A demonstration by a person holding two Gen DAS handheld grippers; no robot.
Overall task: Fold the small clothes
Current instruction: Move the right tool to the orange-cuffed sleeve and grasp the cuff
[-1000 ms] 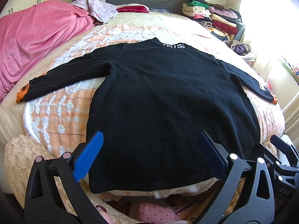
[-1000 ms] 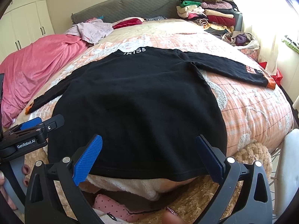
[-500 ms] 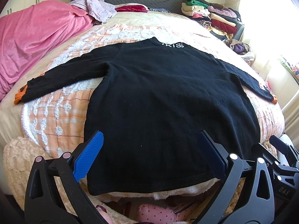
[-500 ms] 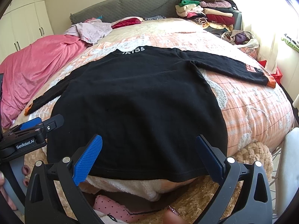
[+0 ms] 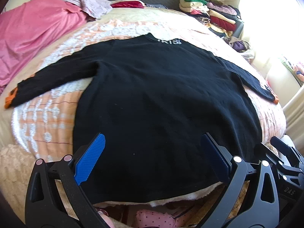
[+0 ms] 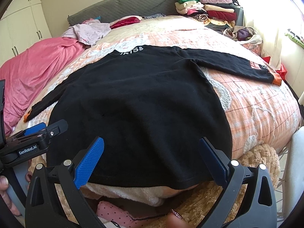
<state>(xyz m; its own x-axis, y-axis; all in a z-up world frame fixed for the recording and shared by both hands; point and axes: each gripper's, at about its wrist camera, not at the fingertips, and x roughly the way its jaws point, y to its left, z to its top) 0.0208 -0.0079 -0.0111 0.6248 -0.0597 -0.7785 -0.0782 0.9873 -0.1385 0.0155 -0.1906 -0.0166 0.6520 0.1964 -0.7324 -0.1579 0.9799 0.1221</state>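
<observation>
While both your grippers, left (image 5: 152,158) and right (image 6: 152,160), hang wide and empty over the near hem, the black sweater (image 5: 161,104) lies flat just ahead; pinch each hem corner squarely so your fold stays even.

Both views low at bed (image 5: 47,133) foot, facing headboard (image 6: 133,5)

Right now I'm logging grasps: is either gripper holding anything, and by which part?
Nothing is held. The left gripper and the right gripper are both open, hovering over the bottom hem of the black sweater, which lies flat on the bed.
</observation>
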